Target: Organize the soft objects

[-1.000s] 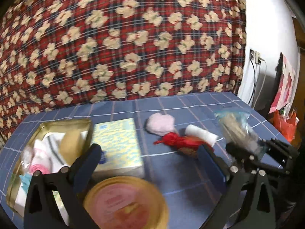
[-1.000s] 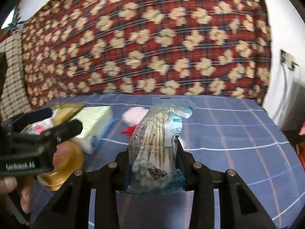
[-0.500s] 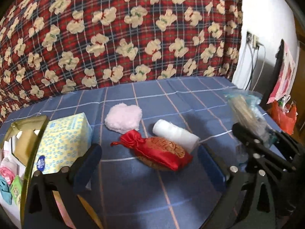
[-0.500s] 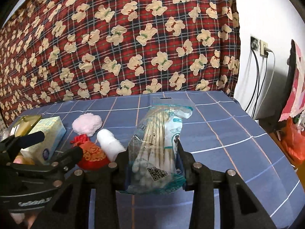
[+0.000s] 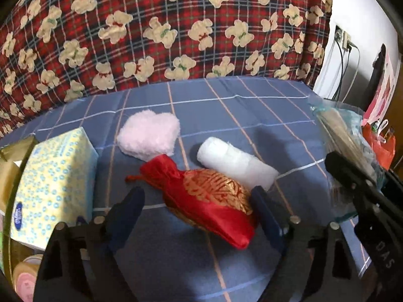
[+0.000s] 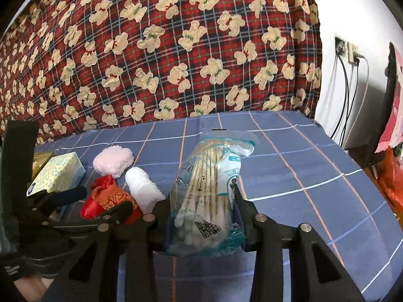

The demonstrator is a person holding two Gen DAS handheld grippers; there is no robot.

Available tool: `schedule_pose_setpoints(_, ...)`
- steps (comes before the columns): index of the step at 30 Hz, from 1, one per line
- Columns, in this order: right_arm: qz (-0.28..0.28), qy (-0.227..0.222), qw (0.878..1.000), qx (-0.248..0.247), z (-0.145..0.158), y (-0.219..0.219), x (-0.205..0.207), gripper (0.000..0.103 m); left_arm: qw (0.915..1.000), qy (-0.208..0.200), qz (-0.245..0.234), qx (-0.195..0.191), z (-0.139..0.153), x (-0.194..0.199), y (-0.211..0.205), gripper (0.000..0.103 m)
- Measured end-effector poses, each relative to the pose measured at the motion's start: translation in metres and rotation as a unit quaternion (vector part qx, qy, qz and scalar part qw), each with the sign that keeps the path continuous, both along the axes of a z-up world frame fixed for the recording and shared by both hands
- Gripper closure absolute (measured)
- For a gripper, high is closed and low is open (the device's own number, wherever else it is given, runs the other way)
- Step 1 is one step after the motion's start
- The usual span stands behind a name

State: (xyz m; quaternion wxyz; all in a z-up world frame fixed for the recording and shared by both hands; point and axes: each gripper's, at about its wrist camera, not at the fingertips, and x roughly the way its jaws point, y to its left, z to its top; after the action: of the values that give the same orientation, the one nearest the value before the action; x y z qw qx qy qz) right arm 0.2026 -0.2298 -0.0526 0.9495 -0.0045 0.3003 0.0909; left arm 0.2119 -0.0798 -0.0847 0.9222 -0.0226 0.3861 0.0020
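Red pouch (image 5: 209, 201) with gold embroidery lies on the blue checked cloth (image 5: 252, 115), at the centre of the left wrist view, between the two fingers of the left gripper (image 5: 199, 201). The jaws stand apart, have just been closing, and do not press the pouch. At 1 o'clock from the pouch, just beside it, lies a white roll (image 5: 234, 161); at 11 o'clock, touching its gathered neck, a pink puff (image 5: 148, 136). At 9 o'clock stands a tissue box (image 5: 53, 183), and beyond it, at the frame's left edge, part of a gold tin (image 5: 10, 166). At 3 o'clock the right gripper (image 6: 201, 214) is clenched on a clear bag of cotton swabs (image 6: 209, 191), held upright above the cloth. In the right wrist view the pouch (image 6: 108, 198) sits at 9 o'clock from the bag. A red plaid bear-print fabric (image 5: 161, 30) rises behind the cloth at 12 o'clock.
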Motion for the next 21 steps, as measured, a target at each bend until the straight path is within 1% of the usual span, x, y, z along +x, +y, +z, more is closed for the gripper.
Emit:
schedule_pose_setpoints(2, 0.002, 0.008, 1.0, 0.0, -0.002, 0.0, 0.002, 0.062, 1.0, 0.005, 0.0, -0.005, -0.003, 0.003, 0.001, 0.021)
schedule_pose_setpoints(3, 0.002, 0.011, 1.0, -0.001, -0.003, 0.001, 0.003, 0.062, 0.9999, 0.006, -0.002, -0.008, -0.003, 0.004, 0.001, 0.025)
schedule_pose_setpoints(6, 0.002, 0.016, 1.0, -0.005, -0.004, 0.002, 0.004, 0.062, 0.9998, 0.008, -0.006, -0.016, -0.004, 0.006, 0.001, 0.051)
schedule_pose_setpoints(7, 0.001, 0.014, 1.0, -0.007, -0.004, 0.002, 0.003, 0.062, 0.9997, 0.013, -0.01, -0.021, -0.005, 0.008, 0.002, 0.054)
schedule_pose_setpoints(8, 0.0, 0.013, 1.0, -0.008, -0.003, 0.002, 0.003, 0.062, 0.9994, 0.017, -0.013, -0.026, -0.006, 0.009, 0.002, 0.059)
schedule_pose_setpoints(9, -0.001, 0.01, 1.0, -0.009, -0.003, 0.003, 0.002, 0.062, 0.9993, 0.019, -0.015, -0.029, -0.007, 0.009, 0.003, 0.07)
schedule_pose_setpoints(10, -0.001, 0.008, 1.0, -0.009, -0.002, 0.002, 0.001, 0.062, 0.9991, 0.017, -0.016, -0.035, -0.006, 0.009, 0.004, 0.073)
schedule_pose_setpoints(13, -0.007, 0.0, 1.0, -0.008, -0.001, 0.001, -0.001, 0.062, 0.9985, 0.014, -0.018, -0.05, -0.005, 0.007, 0.008, 0.08)
schedule_pose_setpoints(15, -0.01, -0.005, 1.0, -0.007, 0.001, 0.0, -0.002, 0.062, 0.9984, 0.009, -0.021, -0.052, -0.003, 0.005, 0.008, 0.081)
schedule_pose_setpoints(16, -0.011, -0.007, 1.0, -0.007, 0.001, -0.001, -0.003, 0.062, 0.9985, 0.006, -0.023, -0.05, -0.002, 0.004, 0.007, 0.083)
schedule_pose_setpoints(21, -0.017, -0.016, 1.0, -0.006, 0.003, -0.001, -0.005, 0.062, 0.9989, -0.019, -0.03, -0.03, 0.005, -0.003, 0.0, 0.084)
